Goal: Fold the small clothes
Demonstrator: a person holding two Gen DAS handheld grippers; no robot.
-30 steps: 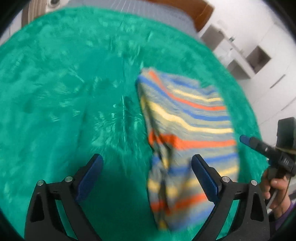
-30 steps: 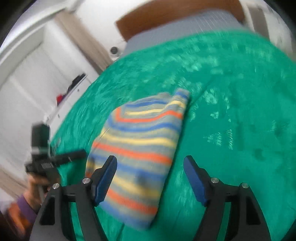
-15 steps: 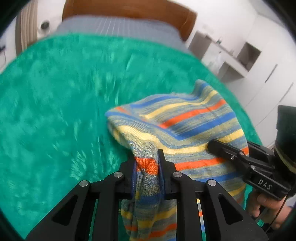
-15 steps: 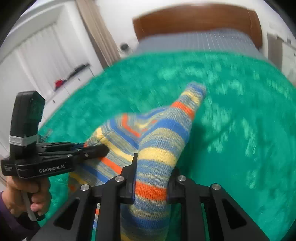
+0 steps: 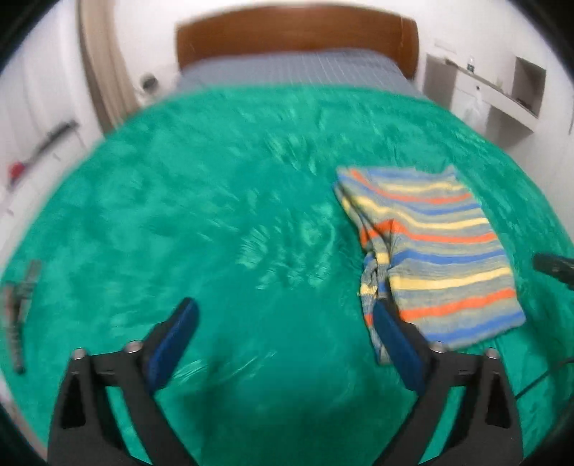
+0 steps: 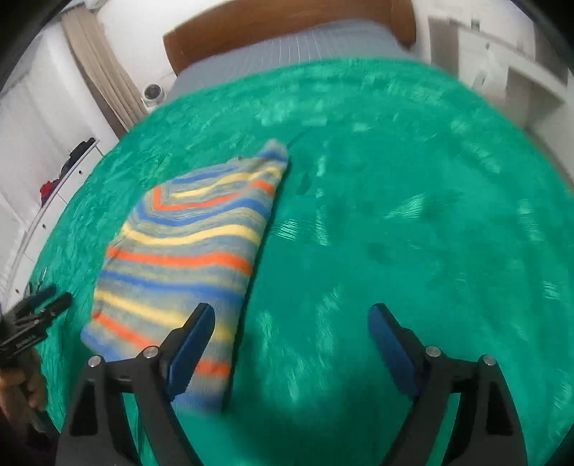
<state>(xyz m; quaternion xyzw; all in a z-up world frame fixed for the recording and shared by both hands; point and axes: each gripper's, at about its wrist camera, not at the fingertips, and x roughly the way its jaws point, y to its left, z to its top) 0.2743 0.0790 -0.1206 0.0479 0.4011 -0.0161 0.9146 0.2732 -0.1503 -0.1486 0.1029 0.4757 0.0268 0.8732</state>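
Observation:
A small knitted garment (image 5: 434, 247) with blue, yellow, orange and grey stripes lies folded on the green blanket (image 5: 222, 222). In the left wrist view it sits right of centre, its near left edge bunched. My left gripper (image 5: 283, 319) hovers over bare blanket just left of it, jaws opening wide with nothing between them. In the right wrist view the garment (image 6: 186, 251) lies at the left. My right gripper (image 6: 290, 322) stands just right of its near corner, jaws opening, empty. The left finger (image 6: 190, 344) overlaps the cloth's corner in the picture.
The blanket covers a bed with a grey sheet (image 5: 294, 71) and a brown headboard (image 5: 294, 32). White shelving (image 5: 502, 93) stands to the right, a beige curtain (image 6: 100, 68) and low white drawers (image 6: 43, 200) to the left. A hand (image 6: 18, 387) holds the other gripper at the left edge.
Half a second ago both grippers were shut on lifted folds of the garment. Both have let go and opened wide, and the garment now lies flat on the blanket. Both cameras have drawn back and up.

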